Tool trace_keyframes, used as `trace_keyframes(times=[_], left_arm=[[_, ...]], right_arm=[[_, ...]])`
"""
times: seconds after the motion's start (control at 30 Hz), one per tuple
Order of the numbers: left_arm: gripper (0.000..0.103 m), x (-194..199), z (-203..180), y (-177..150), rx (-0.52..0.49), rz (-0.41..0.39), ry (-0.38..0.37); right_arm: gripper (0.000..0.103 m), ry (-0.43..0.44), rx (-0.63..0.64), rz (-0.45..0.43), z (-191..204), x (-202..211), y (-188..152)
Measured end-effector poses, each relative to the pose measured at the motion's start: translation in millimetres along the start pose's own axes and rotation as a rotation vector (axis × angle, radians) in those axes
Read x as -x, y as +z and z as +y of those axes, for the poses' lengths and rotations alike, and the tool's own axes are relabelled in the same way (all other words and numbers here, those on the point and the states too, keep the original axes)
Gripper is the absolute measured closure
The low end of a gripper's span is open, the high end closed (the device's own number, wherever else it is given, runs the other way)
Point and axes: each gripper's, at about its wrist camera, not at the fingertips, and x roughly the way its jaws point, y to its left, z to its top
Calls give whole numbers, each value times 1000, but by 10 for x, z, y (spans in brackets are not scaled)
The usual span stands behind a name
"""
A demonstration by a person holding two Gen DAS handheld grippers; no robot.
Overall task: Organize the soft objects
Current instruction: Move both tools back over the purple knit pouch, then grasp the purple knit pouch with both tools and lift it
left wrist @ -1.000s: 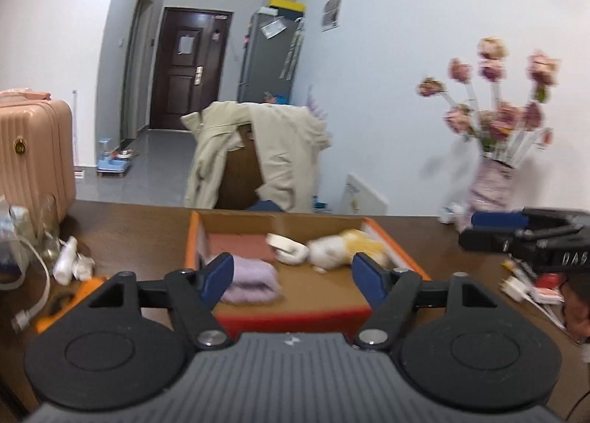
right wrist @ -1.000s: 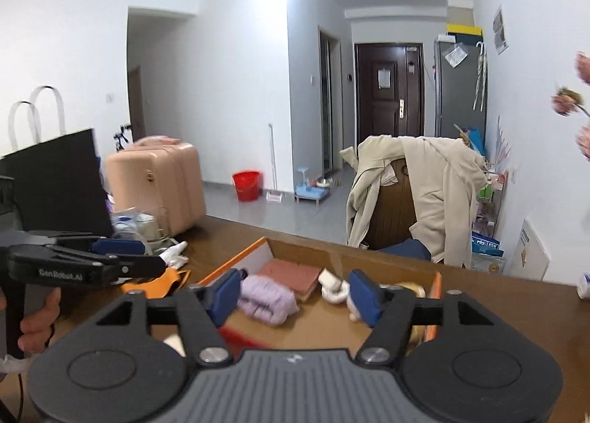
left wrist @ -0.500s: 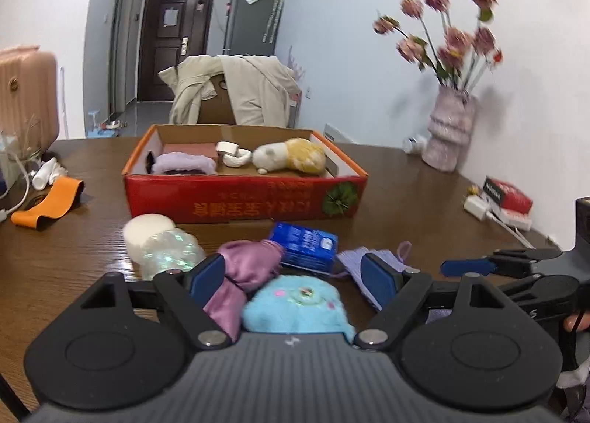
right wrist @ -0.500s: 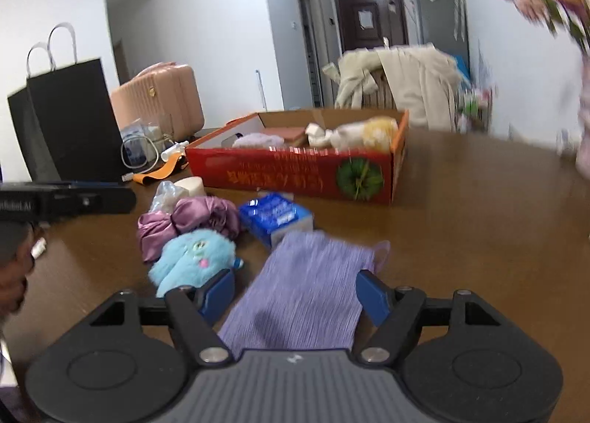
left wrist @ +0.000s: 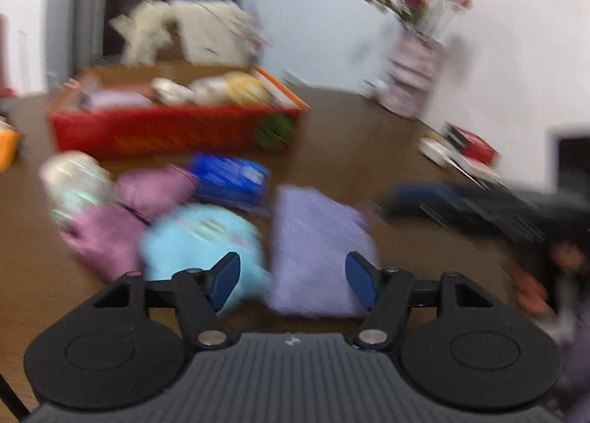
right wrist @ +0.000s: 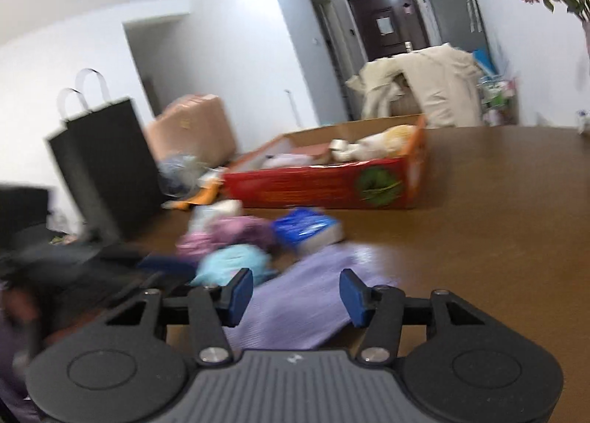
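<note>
Both tongs sit released with nothing between their pads: my left tongs (left wrist: 293,277) hang over the near edge of the lilac cloth (left wrist: 317,246), my right tongs (right wrist: 297,296) over the same cloth (right wrist: 302,305). Left of it on the worktop (right wrist: 479,231) lie the blue plush (left wrist: 202,238), a pink scrunchie (left wrist: 121,216) and a blue tissue pack (left wrist: 230,176). Farther off stands the red box (left wrist: 166,132), holding a yellow-white toy (right wrist: 379,143). My left view is blurred.
</note>
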Motion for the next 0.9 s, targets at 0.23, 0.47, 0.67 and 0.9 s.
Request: trace_keyframes(times=[0.23, 0.47, 0.67, 0.9], left_arm=[[37, -380, -254, -168, -48, 54, 59], [37, -443, -263, -119, -42, 50, 46], [39, -476, -111, -67, 21, 40, 82], [35, -337, 2, 36, 129, -12, 35]], right_arm=[[47, -15, 52, 110, -330, -729, 256], [85, -89, 198, 186, -128, -757, 44], [84, -245, 131, 168, -82, -415, -191], [49, -240, -71, 2, -144, 141, -227]])
